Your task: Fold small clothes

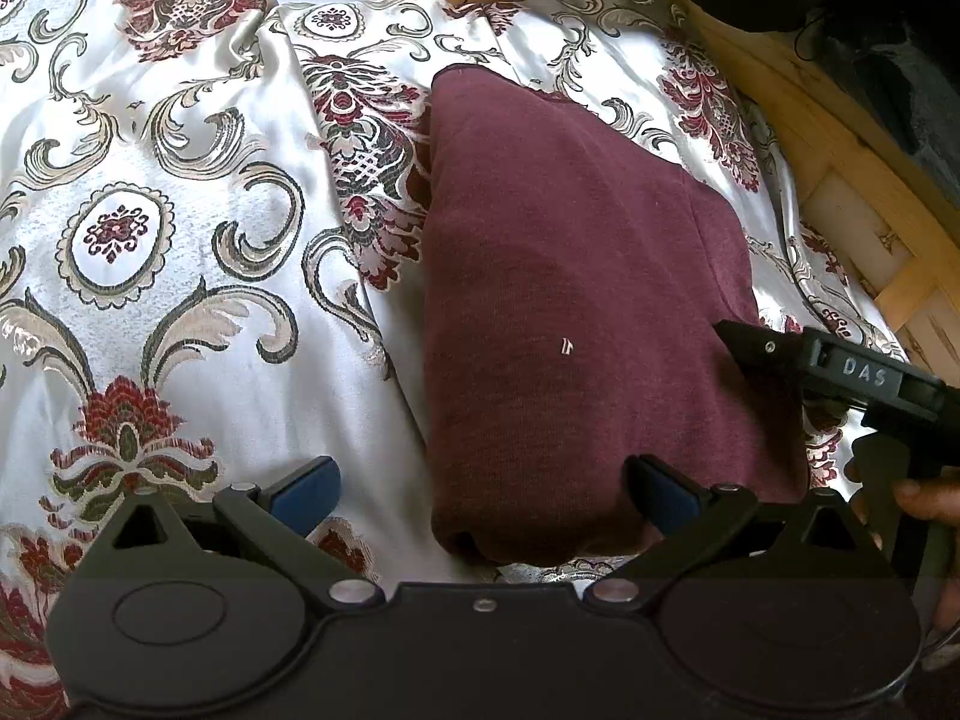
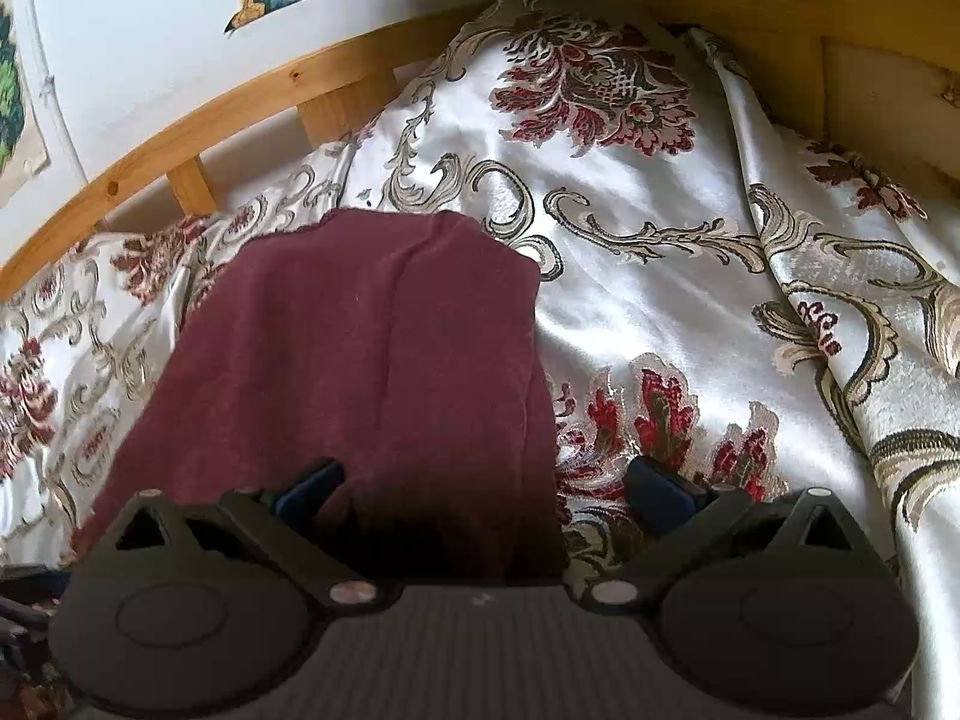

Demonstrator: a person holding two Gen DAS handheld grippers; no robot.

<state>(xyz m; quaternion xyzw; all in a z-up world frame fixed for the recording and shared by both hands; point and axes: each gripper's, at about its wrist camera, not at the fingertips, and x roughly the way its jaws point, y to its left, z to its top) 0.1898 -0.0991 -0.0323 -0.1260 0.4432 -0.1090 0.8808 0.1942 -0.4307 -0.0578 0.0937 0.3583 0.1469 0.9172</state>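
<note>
Cloth fills the middle of both views: a maroon garment (image 1: 576, 300), folded into a thick oblong bundle, lies on a bed under a shiny white bedspread (image 1: 180, 192) woven with red flowers and grey scrolls. The bundle's near end is rounded and bulky, with a dark fold opening showing low down, and a tiny white speck sits on its top face.

The left tool (image 1: 480, 492) hovers low at the near end of the bundle with its blue-padded fingers (image 1: 309, 489) spread wide and gripping nothing. The left finger is over bare bedspread and the right one is against the bundle's near right corner; whether it actually touches the fabric I cannot tell.

The right tool (image 2: 480, 489) is likewise released, fingers wide apart. In its own view the left finger is over the maroon garment (image 2: 360, 372) and the right finger over the bedspread (image 2: 660, 276), so the garment's right edge runs between them. From the left camera this second tool (image 1: 840, 372) comes in from the right, its black tip at the bundle's right edge, with a fingertip of the person's hand (image 1: 924, 498) visible on the handle.

A wooden bed frame (image 2: 180, 126) with slats curves behind the bedspread, and a white wall (image 2: 132, 42) with colourful pictures stands beyond it
</note>
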